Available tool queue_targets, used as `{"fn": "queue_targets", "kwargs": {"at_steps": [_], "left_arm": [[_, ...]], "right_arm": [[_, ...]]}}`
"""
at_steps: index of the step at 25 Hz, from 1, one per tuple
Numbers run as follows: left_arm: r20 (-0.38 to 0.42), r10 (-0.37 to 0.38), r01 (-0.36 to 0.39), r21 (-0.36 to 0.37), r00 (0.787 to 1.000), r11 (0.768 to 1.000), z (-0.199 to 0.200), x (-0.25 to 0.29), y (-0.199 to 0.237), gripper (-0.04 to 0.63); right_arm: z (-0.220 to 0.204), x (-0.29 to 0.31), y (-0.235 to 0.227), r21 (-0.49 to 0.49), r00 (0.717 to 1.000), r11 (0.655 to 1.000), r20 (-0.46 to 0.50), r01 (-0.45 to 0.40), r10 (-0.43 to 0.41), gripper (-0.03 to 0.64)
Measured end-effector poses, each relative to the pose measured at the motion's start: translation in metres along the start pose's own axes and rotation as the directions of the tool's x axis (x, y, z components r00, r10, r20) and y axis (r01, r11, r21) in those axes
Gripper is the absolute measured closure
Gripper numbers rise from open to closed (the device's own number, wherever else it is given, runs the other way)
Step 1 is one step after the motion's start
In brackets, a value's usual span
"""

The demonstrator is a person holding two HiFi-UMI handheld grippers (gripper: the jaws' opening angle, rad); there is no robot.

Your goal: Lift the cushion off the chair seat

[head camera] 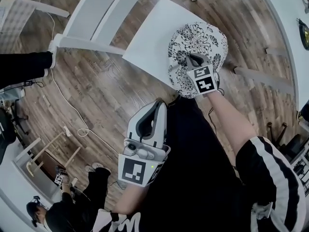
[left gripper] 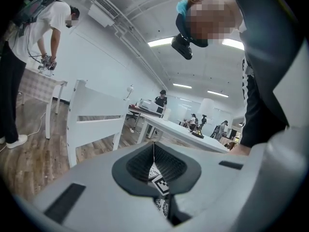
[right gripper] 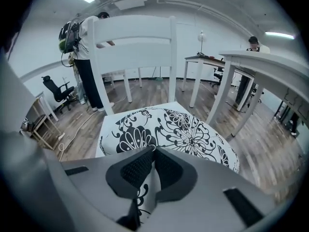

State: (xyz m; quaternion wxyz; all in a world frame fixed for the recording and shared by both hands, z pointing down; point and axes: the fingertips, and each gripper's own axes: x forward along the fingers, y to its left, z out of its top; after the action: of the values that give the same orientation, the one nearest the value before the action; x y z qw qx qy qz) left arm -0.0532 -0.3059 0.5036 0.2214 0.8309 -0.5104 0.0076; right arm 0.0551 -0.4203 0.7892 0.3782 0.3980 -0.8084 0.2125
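Note:
A white cushion (head camera: 195,40) with a black flower print lies over the near right part of the white chair seat (head camera: 149,37). My right gripper (head camera: 193,58) is shut on the cushion's near edge, and a fold of the printed fabric shows between its jaws. In the right gripper view the cushion (right gripper: 178,127) spreads out beyond my right gripper (right gripper: 154,150), with the seat (right gripper: 104,129) showing at its left. My left gripper (head camera: 161,104) hangs shut and empty, nearer me than the chair and clear of the cushion. In its own view my left gripper (left gripper: 154,148) points level towards the chair.
The chair's white back (head camera: 104,13) stands at the far side. A white table (head camera: 289,23) runs along the right, with its leg (right gripper: 219,91) close to the chair. A cable (head camera: 72,110) trails on the wooden floor at the left. People stand at the left (right gripper: 84,57).

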Motion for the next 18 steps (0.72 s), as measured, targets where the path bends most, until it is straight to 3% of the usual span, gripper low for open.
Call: {"fn": "queue_targets", "kwargs": {"at_steps": [18], "left_arm": [[0.089,-0.032,0.024,0.086,0.996,0.996,0.055,-0.019,-0.016,0.589]], "right_arm": [[0.076,-0.091,0.001,0.065,0.977,0.997,0.206,0.035,-0.048,0.583]]}}
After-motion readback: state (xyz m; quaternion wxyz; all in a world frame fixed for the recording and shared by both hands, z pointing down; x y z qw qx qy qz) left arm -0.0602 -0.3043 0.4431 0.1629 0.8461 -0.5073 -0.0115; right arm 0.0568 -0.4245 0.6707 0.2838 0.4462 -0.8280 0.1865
